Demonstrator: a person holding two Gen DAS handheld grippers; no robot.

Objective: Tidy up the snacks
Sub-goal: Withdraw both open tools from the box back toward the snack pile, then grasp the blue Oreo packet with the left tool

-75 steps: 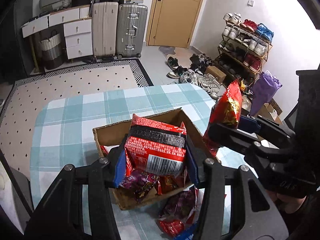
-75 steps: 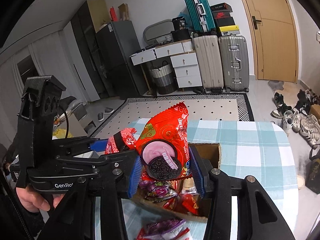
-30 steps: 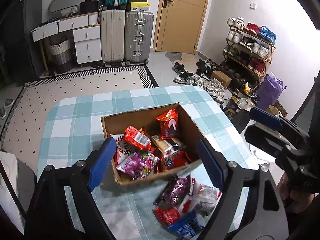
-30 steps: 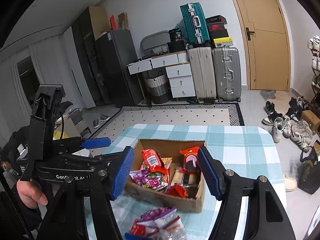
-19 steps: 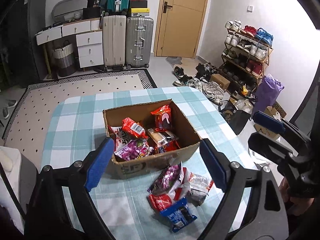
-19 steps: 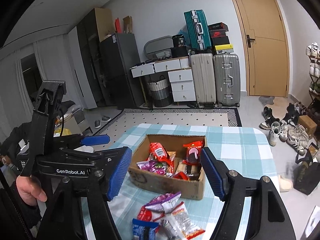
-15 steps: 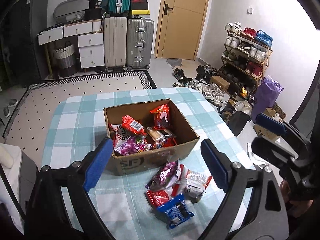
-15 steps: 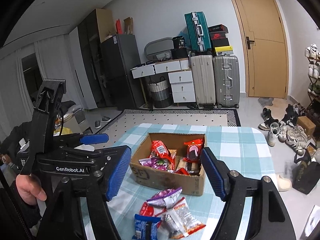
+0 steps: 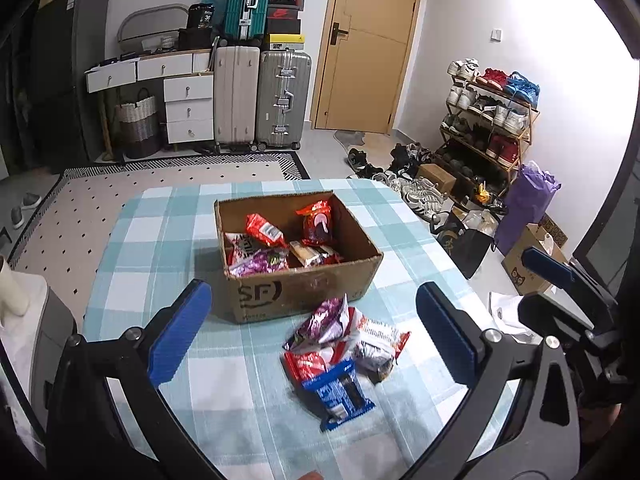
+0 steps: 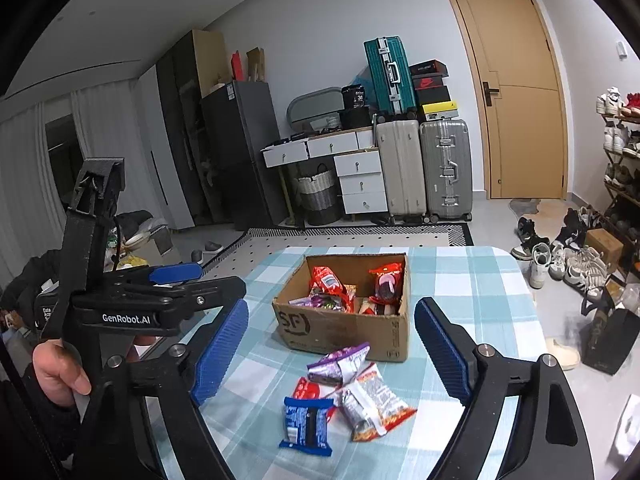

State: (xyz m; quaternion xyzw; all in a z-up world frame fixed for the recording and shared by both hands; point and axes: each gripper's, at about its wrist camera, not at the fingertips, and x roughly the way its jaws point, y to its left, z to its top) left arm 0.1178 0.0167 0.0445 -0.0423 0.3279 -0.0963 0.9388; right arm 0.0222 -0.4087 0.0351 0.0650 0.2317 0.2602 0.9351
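Note:
An open cardboard box point(image 9: 304, 292) point(image 10: 344, 326) stands mid-table with several red and purple snack packets inside. In front of it lies a small heap of loose snacks: a purple packet point(image 9: 326, 322) point(image 10: 340, 362), a red and white packet point(image 9: 380, 342) point(image 10: 372, 404) and a blue cookie packet point(image 9: 340, 394) point(image 10: 306, 424). My left gripper point(image 9: 314, 336) hangs well back from the box, jaws still opening, nothing between them. My right gripper point(image 10: 332, 350) is likewise drawn back, jaws opening and empty. The left gripper point(image 10: 176, 274) also shows in the right wrist view, held by a hand point(image 10: 56, 372).
The table carries a teal and white checked cloth point(image 9: 160, 240). A white object point(image 9: 24, 300) sits at its left edge. Beyond are a rug, suitcases point(image 9: 260, 96), drawers, a door and a shoe rack point(image 9: 492, 120), with bags point(image 9: 524, 204) and shoes on the floor at right.
Both grippers let go of their red packets, which now lie in the box, and have drawn back from it. Their jaws have widened, and the loose heap came into fuller view.

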